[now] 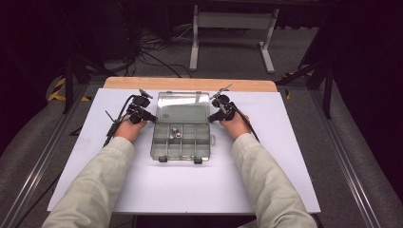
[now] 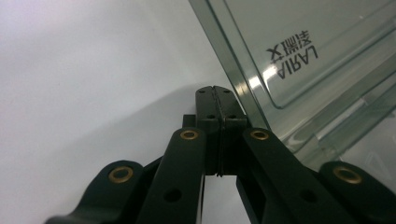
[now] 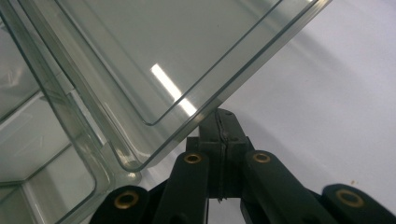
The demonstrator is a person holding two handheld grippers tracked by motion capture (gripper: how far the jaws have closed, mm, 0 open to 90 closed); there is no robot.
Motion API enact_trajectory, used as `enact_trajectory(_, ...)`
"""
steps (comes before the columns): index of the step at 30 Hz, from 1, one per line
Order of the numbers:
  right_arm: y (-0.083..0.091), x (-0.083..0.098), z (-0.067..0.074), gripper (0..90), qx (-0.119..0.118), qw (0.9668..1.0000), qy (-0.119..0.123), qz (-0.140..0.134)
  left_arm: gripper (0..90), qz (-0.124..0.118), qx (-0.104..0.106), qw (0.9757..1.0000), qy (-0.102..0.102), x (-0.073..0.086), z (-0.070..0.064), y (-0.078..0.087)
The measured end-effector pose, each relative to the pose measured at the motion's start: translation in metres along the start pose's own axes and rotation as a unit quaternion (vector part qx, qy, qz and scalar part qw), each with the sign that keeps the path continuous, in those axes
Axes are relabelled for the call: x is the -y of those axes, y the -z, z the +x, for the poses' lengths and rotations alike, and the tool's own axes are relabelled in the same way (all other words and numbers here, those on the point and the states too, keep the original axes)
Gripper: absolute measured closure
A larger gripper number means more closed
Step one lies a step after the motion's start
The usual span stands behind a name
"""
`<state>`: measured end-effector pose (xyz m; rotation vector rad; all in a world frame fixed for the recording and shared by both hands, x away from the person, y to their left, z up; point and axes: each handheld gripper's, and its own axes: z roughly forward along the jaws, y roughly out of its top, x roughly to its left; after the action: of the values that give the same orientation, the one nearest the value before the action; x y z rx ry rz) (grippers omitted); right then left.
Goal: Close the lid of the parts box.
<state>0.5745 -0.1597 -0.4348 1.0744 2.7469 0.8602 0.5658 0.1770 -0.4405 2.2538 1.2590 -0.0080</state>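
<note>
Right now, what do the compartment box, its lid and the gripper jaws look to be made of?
Compartment box and lid: clear, slightly smoky plastic, glossy; highlights streak it and the white sheet shows through. Left gripper and right gripper jaws: matte black, probably plastic, with brass-coloured rivets.

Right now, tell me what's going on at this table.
A person sits at a white table with a hand-held gripper in each hand, working on a clear plastic compartment box. The left gripper and right gripper are both shut, each set against a side edge of the box's raised lid. A few small metal parts lie in one compartment. Whether the lid is going up or down can't be told.
</note>
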Motion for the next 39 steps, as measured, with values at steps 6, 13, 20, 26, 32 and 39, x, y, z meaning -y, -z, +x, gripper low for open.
enact_trajectory(6,-0.002,-0.003,0.001,90.0,0.004,1.0,0.001,0.001,89.7,-0.007,-0.001,1.0,0.002,-0.001,0.0,-0.001)
enact_trajectory(13,0.004,-0.006,0.003,90.0,0.013,0.9998,0.008,-0.008,89.7,-0.021,-0.005,0.9998,-0.001,-0.001,-0.003,0.005)
enact_trajectory(20,0.013,-0.009,0.009,90.0,0.023,0.9993,0.022,-0.019,89.6,-0.03,-0.002,0.9995,-0.005,0.0,-0.005,0.013)
enact_trajectory(26,0.023,-0.008,0.011,90.0,0.023,0.9988,0.03,-0.031,89.6,-0.038,-0.001,0.9992,-0.011,0.001,-0.007,0.017)
enact_trajectory(32,0.034,-0.01,0.016,90.0,0.014,0.9975,0.044,-0.053,89.6,-0.048,0.001,0.9987,-0.02,0.0,-0.012,0.023)
enact_trajectory(39,0.045,-0.009,0.026,90.0,0.013,0.9961,0.065,-0.059,89.6,-0.061,0.015,0.9978,-0.023,0.003,-0.015,0.035)
